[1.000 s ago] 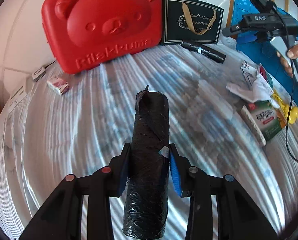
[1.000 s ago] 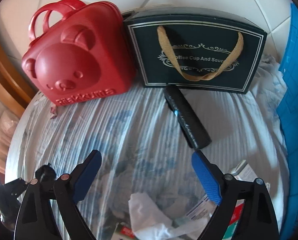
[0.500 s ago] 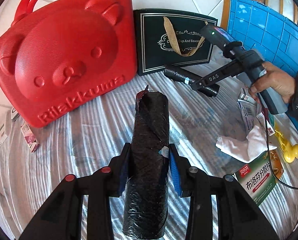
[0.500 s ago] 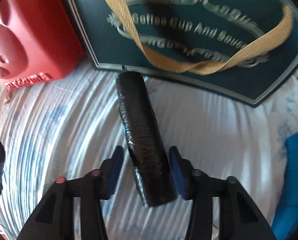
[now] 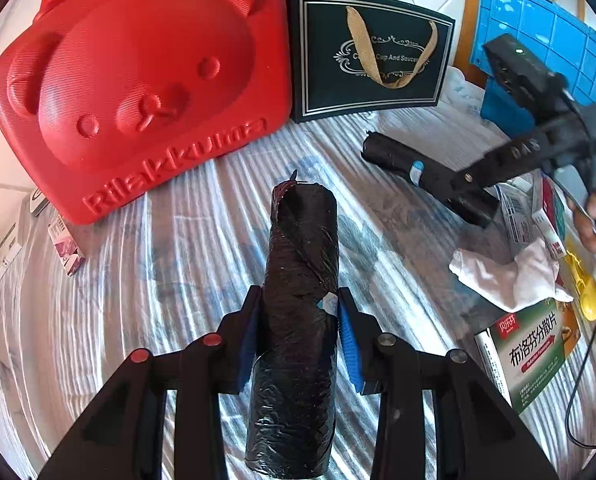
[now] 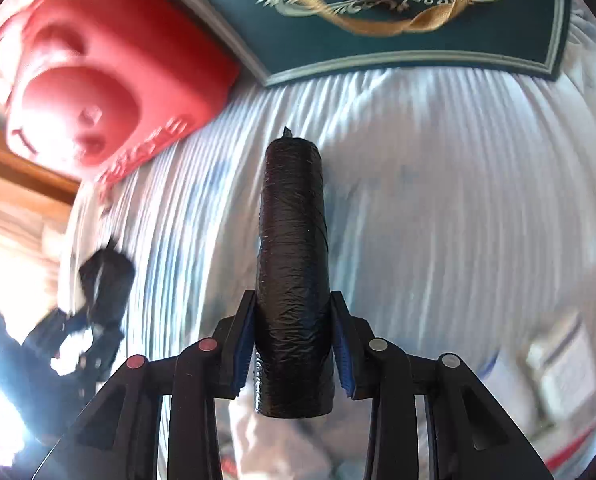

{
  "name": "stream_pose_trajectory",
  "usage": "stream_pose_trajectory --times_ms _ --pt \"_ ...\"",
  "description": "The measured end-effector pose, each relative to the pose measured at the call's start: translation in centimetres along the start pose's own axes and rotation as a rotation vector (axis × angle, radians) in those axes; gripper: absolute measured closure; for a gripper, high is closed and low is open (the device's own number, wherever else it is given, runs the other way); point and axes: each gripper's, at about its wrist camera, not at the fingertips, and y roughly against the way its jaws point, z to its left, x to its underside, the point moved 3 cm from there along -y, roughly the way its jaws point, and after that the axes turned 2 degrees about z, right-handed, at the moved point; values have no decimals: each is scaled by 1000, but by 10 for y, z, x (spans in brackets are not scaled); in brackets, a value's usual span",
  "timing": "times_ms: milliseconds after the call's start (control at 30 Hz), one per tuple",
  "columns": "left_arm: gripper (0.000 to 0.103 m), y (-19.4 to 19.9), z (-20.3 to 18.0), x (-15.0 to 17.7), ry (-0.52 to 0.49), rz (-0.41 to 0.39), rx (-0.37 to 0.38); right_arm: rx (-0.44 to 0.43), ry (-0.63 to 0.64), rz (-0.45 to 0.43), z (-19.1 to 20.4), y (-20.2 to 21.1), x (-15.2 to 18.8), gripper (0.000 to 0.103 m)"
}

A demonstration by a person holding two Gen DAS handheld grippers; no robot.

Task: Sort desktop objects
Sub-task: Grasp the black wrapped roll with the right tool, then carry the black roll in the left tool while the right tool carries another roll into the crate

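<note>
Bin-bag rolls are pinched in both claws — one [image 5: 298, 308] between the left claw [image 5: 300, 320] pads, projecting ahead; another [image 6: 291, 280] clamped likewise in the right claw [image 6: 293, 332]. Each is judged light, soft, slippery — best gripped mid-length.

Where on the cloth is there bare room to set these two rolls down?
Bare cloth lies between the red case, the left gripper and its roll. The right edge is crowded: tissue, green box, yellow toy.
</note>
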Motion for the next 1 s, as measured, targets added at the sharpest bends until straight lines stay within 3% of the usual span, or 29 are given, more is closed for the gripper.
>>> stream_pose_trajectory --times_ms 267,433,567,633,733,800,867,967,1000 --pt "67 13 -14 3 -18 -12 -3 109 145 -162 51 41 49 69" --pt "67 18 -24 12 -23 -8 5 235 252 -87 63 16 63 69" --pt "67 18 -25 17 -23 2 2 237 266 -13 50 -7 64 69" --pt "67 18 -22 18 -10 4 -2 280 296 -11 53 -11 67 68" --pt "67 18 -16 19 18 -1 2 335 379 -25 63 -13 76 58" --pt "67 17 -13 20 25 -3 6 321 408 -52 67 -14 83 39" --pt "67 17 -11 22 27 -2 9 319 438 -56 70 -18 87 30" --pt "67 16 -9 24 34 3 12 304 392 -12 68 -17 80 29" --pt "67 17 -8 24 39 4 12 293 360 -23 65 -15 78 34"
